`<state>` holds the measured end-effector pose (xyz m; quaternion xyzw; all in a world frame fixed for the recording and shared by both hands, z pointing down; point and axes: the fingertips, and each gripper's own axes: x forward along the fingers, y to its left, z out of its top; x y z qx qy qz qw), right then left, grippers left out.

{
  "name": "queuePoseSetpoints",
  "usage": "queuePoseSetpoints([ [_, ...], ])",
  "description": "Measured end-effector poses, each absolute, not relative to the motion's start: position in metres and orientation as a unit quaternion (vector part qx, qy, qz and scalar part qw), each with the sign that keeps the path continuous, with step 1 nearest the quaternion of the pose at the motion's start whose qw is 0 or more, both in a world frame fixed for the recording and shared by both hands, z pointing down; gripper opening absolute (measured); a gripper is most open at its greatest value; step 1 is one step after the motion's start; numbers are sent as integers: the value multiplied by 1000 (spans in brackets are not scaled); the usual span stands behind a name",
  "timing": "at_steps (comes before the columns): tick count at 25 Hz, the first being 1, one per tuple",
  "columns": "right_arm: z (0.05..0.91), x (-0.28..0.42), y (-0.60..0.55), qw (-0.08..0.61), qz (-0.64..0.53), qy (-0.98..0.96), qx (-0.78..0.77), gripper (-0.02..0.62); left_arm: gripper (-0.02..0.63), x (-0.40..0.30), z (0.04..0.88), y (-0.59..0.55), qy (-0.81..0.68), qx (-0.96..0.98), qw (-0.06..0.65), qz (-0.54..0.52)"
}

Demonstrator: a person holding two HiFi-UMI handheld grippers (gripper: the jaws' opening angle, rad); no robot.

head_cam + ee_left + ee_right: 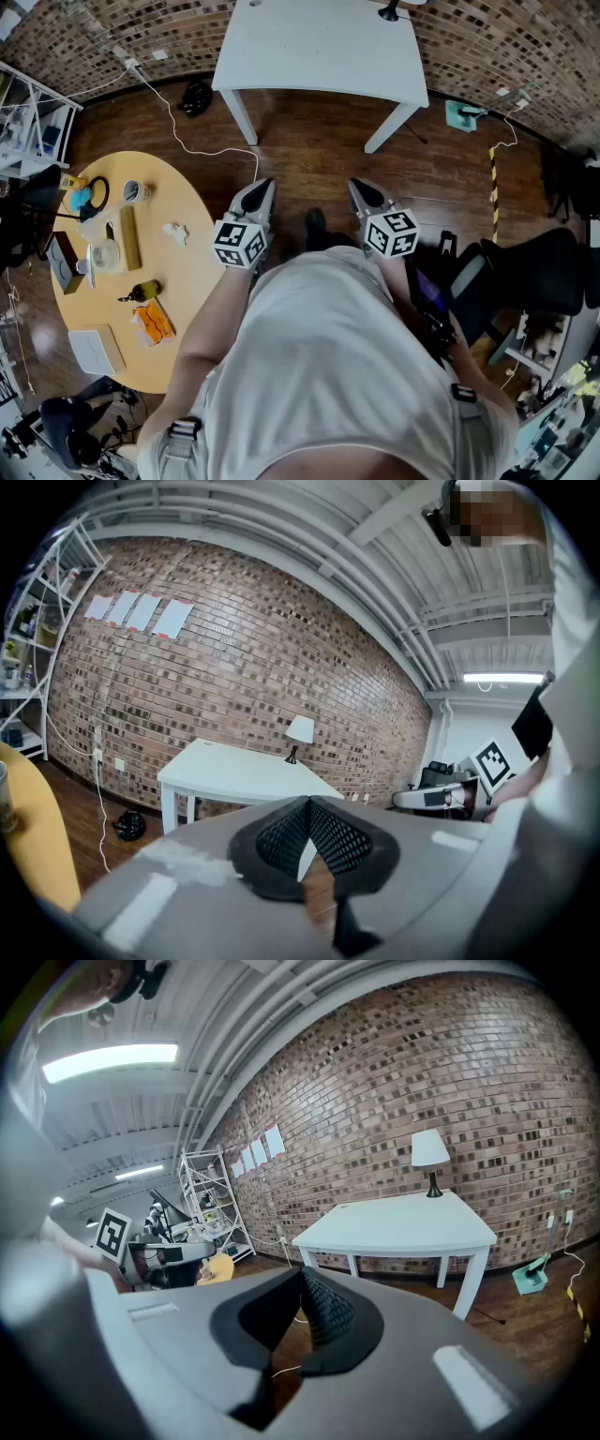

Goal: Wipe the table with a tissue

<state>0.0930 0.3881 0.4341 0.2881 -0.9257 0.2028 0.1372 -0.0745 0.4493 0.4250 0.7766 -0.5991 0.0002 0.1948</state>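
Pale shirt [328,375] fills the lower head view and covers most of both arms. Just beyond it, the left gripper [262,188] and right gripper [361,188] sit side by side over wood floor [309,141], each with jaws pressed together on nothing. To their left is a round yellow table [202,272]. The small crumpled white scrap on it, probably the tissue [175,232], lies apart from both. Farther off is a white table [319,47], far edge cut off.

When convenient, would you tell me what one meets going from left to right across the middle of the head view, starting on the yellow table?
tan block → crumpled white tissue → left gripper → right gripper → black office chair
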Motion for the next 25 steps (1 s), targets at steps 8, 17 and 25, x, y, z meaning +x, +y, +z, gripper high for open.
queuePoseSetpoints([
  [8, 444, 58, 349, 146, 215, -934, 246, 9, 5, -91, 429, 412, -624, 757, 197, 12],
  [17, 445, -18, 307, 160, 211, -954, 143, 9, 6, -148, 442, 414, -705, 679, 198, 57],
  [25, 445, -68, 306, 186, 204, -961, 32, 9, 6, -197, 467, 465, -792, 562, 229, 69],
])
